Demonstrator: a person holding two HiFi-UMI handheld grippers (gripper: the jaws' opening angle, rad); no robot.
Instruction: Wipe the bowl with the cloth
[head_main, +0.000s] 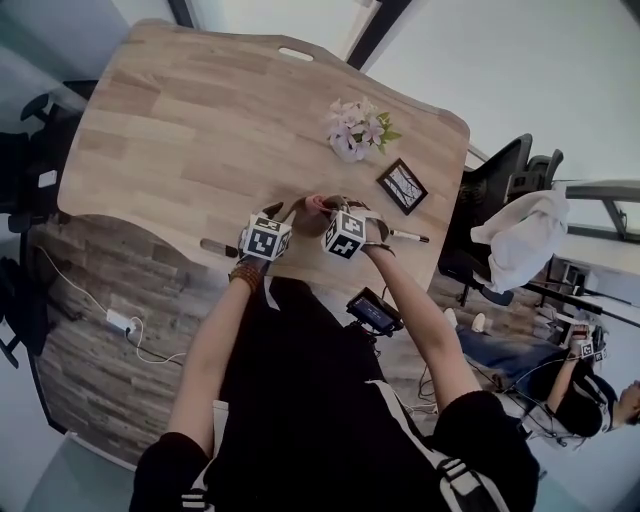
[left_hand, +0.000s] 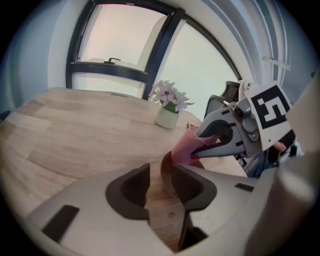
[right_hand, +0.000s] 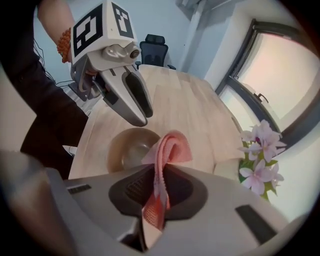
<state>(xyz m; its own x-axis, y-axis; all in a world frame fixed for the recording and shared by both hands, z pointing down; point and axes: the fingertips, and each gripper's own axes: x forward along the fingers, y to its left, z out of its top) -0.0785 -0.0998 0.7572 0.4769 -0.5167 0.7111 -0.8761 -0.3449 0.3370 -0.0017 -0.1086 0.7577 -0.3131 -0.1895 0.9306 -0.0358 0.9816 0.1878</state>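
The brown bowl stands on the wooden table near its front edge. My right gripper is shut on a folded pink cloth, which sticks up past its jaws just beside the bowl. My left gripper hangs over the bowl's far rim. In the left gripper view the bowl's rim stands between the jaws of my left gripper with a gap on its left side, so they are open. In the head view both grippers meet around the pink cloth, and the bowl is mostly hidden.
A white pot of pale flowers and a small picture frame stand beyond the grippers. A pen lies to the right, near the table's edge. An office chair draped with white cloth stands off the table's right side.
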